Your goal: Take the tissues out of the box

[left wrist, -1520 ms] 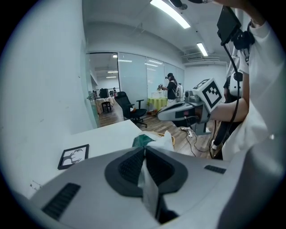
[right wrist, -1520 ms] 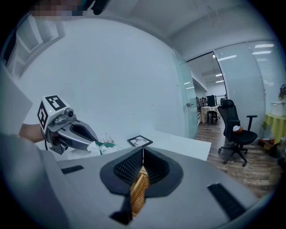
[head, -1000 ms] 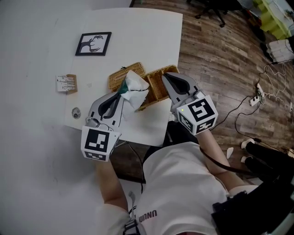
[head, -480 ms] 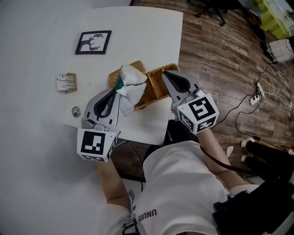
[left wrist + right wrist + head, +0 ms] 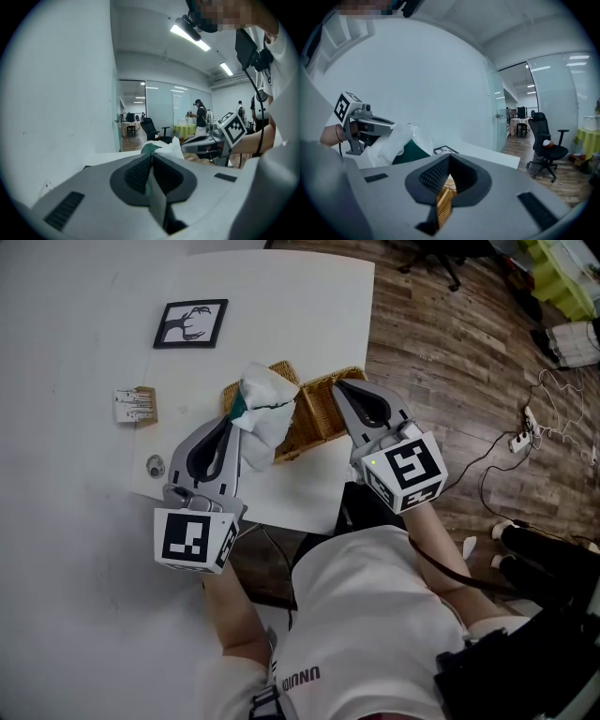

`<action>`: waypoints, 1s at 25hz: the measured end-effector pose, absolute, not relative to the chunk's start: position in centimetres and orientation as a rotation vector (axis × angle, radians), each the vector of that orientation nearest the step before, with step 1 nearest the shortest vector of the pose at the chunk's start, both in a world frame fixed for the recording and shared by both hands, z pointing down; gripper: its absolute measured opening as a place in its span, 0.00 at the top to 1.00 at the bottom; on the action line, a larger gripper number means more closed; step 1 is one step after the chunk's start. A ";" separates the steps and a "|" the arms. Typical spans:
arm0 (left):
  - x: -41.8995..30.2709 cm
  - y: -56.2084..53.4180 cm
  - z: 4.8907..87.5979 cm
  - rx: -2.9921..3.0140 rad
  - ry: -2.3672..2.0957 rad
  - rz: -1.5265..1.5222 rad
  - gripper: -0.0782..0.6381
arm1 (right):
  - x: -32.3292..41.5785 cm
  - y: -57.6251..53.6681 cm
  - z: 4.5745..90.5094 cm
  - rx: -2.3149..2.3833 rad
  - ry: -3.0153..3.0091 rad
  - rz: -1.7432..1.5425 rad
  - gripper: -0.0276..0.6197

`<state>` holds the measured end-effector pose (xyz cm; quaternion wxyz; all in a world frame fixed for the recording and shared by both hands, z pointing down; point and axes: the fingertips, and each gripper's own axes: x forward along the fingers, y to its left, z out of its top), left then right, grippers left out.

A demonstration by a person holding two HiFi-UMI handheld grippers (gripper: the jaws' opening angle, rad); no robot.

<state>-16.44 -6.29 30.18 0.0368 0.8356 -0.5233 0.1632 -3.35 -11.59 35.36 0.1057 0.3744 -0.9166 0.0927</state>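
Extraction step, seemingly: left gripper [image 5: 236, 418] clamped narrow on tissues [image 5: 266, 401], held just above box [image 5: 317, 414]; right gripper [image 5: 339, 390] pinching box wall alongside. Next, likely: carry clear, set on desk [image 5: 281, 296].

Head view: bright, even overhead light, sharp throughout, with the white table [image 5: 281, 306] and tissue [image 5: 262, 409] near washed out, soft shadows only, and straight edges bowing slightly toward the corners. Left gripper view: strip lights [image 5: 190, 32] at 1 o'clock glare a little; the jaws at 6 o'clock are out of focus, the far room is clearer, and a black fisheye rim closes all corners. Right gripper view: same dark rim and curved lines, pale wall [image 5: 440, 84] flatly lit, jaws and box [image 5: 444, 201] at 6 o'clock blurred.
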 end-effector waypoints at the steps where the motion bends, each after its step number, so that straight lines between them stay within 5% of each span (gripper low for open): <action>1: -16.4 -6.3 30.0 2.567 -1.614 0.488 0.86 | -3.4 -11.6 35.3 1.102 -2.698 0.266 0.93; 25: -16.8 -6.1 28.4 2.554 -1.668 0.359 0.86 | -3.6 -11.2 35.7 1.074 -2.674 0.228 0.93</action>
